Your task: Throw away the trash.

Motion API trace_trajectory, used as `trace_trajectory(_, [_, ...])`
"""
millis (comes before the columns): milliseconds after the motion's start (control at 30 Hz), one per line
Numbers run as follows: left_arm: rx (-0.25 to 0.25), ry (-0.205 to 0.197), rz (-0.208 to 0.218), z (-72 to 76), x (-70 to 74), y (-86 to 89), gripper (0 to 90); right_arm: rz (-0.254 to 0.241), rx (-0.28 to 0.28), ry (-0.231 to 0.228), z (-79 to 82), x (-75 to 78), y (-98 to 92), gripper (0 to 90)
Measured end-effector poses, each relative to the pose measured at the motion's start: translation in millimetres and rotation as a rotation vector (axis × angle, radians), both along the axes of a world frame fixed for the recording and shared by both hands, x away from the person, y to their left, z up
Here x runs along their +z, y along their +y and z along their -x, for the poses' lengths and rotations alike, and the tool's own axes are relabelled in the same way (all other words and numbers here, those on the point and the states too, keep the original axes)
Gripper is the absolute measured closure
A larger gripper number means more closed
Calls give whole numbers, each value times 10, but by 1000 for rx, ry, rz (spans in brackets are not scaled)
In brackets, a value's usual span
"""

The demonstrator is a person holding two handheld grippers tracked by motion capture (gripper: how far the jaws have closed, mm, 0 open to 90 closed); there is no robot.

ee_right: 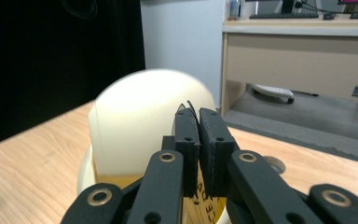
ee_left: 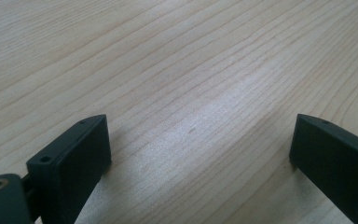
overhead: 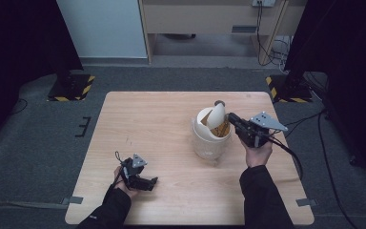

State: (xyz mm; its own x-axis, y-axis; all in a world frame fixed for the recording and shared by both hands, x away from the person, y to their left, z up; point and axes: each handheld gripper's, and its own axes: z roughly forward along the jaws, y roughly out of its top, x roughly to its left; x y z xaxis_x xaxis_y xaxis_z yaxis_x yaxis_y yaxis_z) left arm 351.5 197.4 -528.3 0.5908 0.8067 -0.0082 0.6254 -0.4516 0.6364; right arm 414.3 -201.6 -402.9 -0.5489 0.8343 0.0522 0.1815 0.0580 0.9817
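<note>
A white bin stands on the wooden table, right of centre. Its cream swing lid is tipped upright, and it bulges just beyond my jaws in the right gripper view. My right gripper reaches in from the right to the bin's mouth. Its jaws are shut on a thin yellow packet with black lettering that hangs into the opening. My left gripper lies low near the table's front left, open, with bare wood between its pads.
A small dark round disc lies on the table just behind the bin. Cables trail off the right side. A desk and black stands are on the floor beyond the table's far edge.
</note>
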Motion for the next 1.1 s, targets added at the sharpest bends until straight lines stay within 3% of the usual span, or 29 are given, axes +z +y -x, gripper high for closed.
trace_trajectory(167, [2, 1, 0, 1, 0, -1, 42, 9, 5, 10, 17, -44, 46, 860])
trace_trajectory(433, [2, 1, 0, 1, 0, -1, 42, -3, 9, 0, 25, -18, 21, 771])
trace_trajectory(733, [3, 2, 0, 0, 1, -1, 42, -34, -4, -5, 55, 108, -156, 610])
trace_trajectory(900, [5, 2, -1, 1, -1, 0, 39, -47, -15, 44, 89, 63, -294, 480])
trace_trajectory(1100, [13, -2, 2, 1, -15, 5, 8, -25, -9, 116, 195, -119, -468, 359])
